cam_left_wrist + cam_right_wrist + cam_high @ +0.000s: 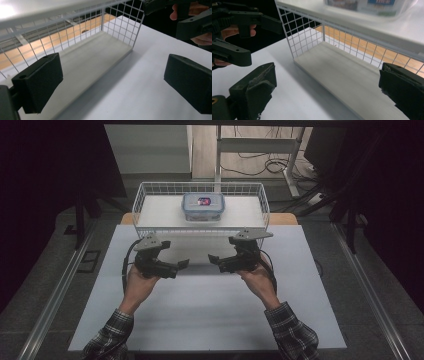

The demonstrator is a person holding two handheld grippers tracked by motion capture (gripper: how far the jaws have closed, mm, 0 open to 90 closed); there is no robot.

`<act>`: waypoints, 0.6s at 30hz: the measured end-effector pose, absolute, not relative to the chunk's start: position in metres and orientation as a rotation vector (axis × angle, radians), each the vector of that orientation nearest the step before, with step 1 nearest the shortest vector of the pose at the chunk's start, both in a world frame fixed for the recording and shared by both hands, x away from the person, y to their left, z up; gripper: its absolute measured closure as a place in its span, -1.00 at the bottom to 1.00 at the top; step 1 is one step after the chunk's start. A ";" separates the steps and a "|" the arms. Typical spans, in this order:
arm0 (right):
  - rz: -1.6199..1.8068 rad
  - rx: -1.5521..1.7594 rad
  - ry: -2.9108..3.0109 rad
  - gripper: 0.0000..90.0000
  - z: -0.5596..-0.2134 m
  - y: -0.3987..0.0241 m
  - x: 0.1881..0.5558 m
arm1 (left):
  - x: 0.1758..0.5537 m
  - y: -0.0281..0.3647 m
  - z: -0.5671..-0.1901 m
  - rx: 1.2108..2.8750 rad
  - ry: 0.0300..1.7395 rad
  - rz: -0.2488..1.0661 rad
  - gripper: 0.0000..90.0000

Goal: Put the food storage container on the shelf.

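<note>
Both plaid sleeves (292,332) sat at the bottom edge of the high view, with my hands out over the white counter (210,315), so that was pretty much my starting pose. Left tongs (183,264) and right tongs (214,258) were pointed in at each other, tips close but apart, both hovering just in front of the wire basket (142,200). Both were spread wide with nothing between the jaws; you could see that best in the two gripper views, where each pair framed bare counter and the basket's white floor.

The thing I figured I was going for was the plastic container (203,206), the clear tub with the blue-rimmed clip lid. It sat inside the basket, toward the back wall and about midway along it, upright and lid on. In the right gripper view it showed blurry at the top edge (372,6).

Progress-wise, I'd call it basically zero. Nothing was grabbed, nothing touched, the tub was well apart from both tongs. Reaching over the front wall, gripping it and lifting it out was all left to do.

As for writing, there was a red and blue label on the lid, but it was too small and smeared to read
</note>
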State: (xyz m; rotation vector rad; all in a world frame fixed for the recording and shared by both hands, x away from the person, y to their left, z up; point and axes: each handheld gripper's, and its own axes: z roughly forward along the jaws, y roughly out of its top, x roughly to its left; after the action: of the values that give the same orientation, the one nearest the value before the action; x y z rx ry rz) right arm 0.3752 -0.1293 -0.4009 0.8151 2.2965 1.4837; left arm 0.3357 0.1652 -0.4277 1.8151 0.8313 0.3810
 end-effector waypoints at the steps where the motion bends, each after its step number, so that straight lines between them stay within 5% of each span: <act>1: 1.484 0.815 2.296 -0.98 -0.401 -0.129 0.375 | 0.336 0.165 -0.428 1.815 0.831 0.381 -0.96; 18: 1.357 0.792 2.359 -1.00 -0.430 -0.131 0.359 | 0.319 0.155 -0.457 1.871 0.837 0.356 -0.94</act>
State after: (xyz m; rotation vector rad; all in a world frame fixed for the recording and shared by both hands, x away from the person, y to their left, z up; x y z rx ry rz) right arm 0.3586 -0.1305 -0.4297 0.7925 2.3589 1.3573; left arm 0.3193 0.1546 -0.4574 1.8713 0.8367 0.3564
